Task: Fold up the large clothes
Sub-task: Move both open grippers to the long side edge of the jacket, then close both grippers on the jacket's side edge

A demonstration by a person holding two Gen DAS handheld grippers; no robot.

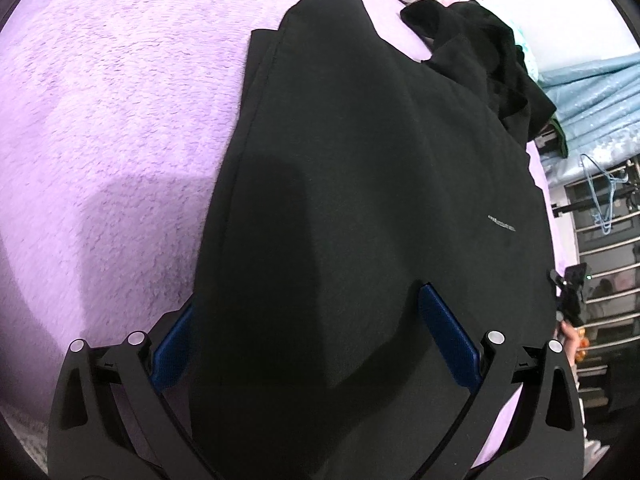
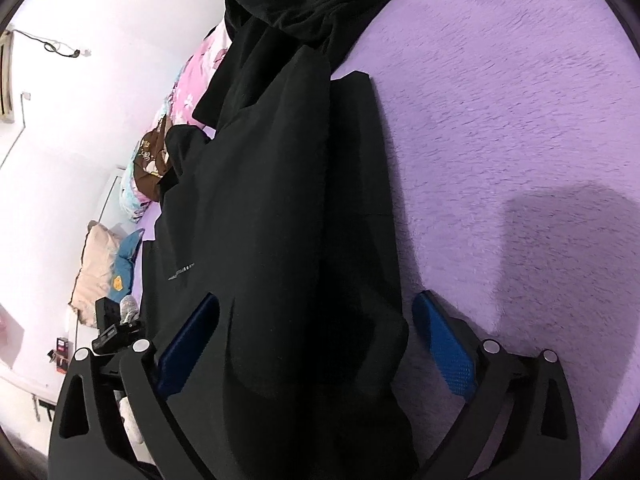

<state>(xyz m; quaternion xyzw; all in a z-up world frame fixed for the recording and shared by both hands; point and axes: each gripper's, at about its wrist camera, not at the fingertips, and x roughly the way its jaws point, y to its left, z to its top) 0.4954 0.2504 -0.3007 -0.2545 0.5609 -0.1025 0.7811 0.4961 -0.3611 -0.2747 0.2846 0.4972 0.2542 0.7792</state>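
Your black garment point(image 1: 360, 200) lies on the purple bed point(image 1: 100, 120), its long axis running straight away from both grippers. The left gripper point(image 1: 308, 344) and right gripper point(image 2: 316, 344) each straddle its near end, fingers spread wide with cloth between them, not yet closed on it.

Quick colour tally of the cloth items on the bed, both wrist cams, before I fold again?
Black: 2, the large black garment lying flat and a crumpled black garment at its far end.
Purple: 1, the fuzzy purple blanket underneath.
Pink floral: 1, the floral bedding.
Light blue: 1, the blue fabric.
Peach: 1, the pillow.
Total: 6
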